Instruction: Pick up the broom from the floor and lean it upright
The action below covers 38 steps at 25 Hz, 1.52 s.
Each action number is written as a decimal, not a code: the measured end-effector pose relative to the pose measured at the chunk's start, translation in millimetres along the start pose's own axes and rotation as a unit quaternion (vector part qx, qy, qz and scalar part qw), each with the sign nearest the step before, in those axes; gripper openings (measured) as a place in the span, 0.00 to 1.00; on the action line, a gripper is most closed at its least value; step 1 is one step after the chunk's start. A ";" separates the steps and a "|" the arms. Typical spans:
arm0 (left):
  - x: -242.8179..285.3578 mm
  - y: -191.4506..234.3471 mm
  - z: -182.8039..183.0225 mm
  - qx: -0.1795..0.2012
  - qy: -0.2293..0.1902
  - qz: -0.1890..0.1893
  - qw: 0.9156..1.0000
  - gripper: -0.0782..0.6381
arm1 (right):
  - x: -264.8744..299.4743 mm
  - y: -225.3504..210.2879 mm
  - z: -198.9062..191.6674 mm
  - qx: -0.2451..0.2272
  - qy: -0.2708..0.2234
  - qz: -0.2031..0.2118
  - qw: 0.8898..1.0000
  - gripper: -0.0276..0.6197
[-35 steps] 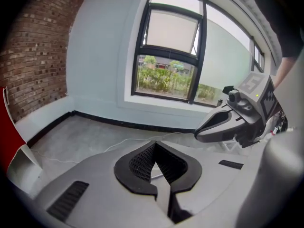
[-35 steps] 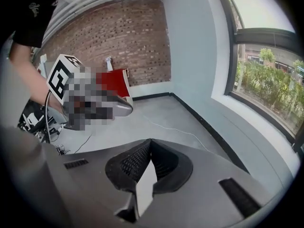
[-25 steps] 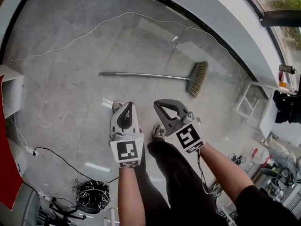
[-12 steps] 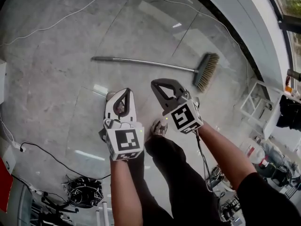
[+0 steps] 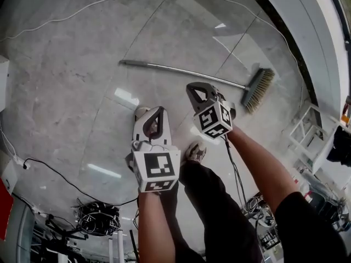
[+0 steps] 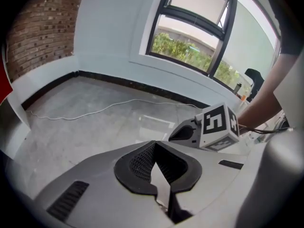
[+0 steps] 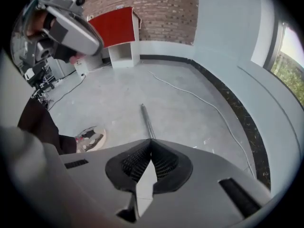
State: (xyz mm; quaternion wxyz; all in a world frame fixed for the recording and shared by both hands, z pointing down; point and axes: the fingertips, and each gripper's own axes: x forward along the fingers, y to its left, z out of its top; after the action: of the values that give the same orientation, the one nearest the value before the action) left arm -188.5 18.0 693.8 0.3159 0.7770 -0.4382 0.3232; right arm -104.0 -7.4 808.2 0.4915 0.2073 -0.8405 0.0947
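The broom (image 5: 181,72) lies flat on the floor (image 5: 66,103), its handle running crosswise just ahead of us and its bristles toward the floor's wall-side edge. Our right tongs (image 5: 195,87) and left tongs (image 5: 158,111) are both closed and empty, with the right nearer the handle.

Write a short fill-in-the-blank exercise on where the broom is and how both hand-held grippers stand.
The broom lies flat on the ___. In the head view, its bristles are at its ___ end (left or right). The left hand-held gripper and right hand-held gripper both have jaws that are ___ (open or shut), holding nothing.
Missing words: floor; right; shut.
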 end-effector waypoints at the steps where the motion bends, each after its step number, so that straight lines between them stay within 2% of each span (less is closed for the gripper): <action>1: -0.6 1.6 0.0 0.002 0.002 0.000 1.000 0.12 | 9.3 -2.2 -1.1 0.001 0.005 -0.004 1.000 0.05; 5: 1.5 10.9 -1.7 0.000 0.015 0.007 1.000 0.12 | 47.1 -11.0 3.4 -0.005 0.017 0.000 1.000 0.05; 13: 6.7 20.3 -8.8 0.002 0.053 0.005 0.999 0.12 | 103.7 -2.8 -2.7 -0.087 0.049 0.020 0.995 0.05; 17: 8.8 33.3 -13.2 -0.014 0.066 0.017 0.998 0.12 | 122.7 3.1 -8.4 -0.090 0.064 0.030 0.993 0.06; 18: 9.8 35.4 -13.3 -0.018 0.069 0.021 0.997 0.12 | 126.3 3.5 -9.6 -0.090 0.068 0.031 0.993 0.08; 19: 10.6 36.6 -12.7 -0.020 0.071 0.024 0.997 0.12 | 130.0 4.2 -10.9 -0.091 0.073 0.032 0.993 0.20; 20: 11.3 37.0 -11.7 -0.023 0.073 0.025 0.997 0.12 | 133.7 5.4 -12.3 -0.094 0.079 0.033 0.992 0.23; 26: 14.6 34.3 -9.9 -0.019 0.090 0.016 0.996 0.12 | 151.5 9.6 -15.2 -0.120 0.100 0.035 0.987 0.23; 31: 13.5 37.4 -8.4 -0.014 0.090 0.016 0.996 0.12 | 164.5 8.9 -17.4 -0.112 0.108 0.030 0.987 0.23; 36: 14.5 41.8 1.8 -0.007 0.077 0.014 0.997 0.12 | 174.4 3.4 -24.2 -0.128 0.127 0.025 0.983 0.22; 38: 14.6 42.8 -1.0 -0.004 0.081 0.014 0.997 0.12 | 178.6 0.8 -25.7 -0.127 0.134 0.020 0.983 0.18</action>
State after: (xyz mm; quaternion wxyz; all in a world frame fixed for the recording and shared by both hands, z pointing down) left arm -220.6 -6.0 714.7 0.3491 0.7407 -0.4236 0.3873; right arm -161.1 -42.9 975.6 0.6201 0.1115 -0.7762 0.0240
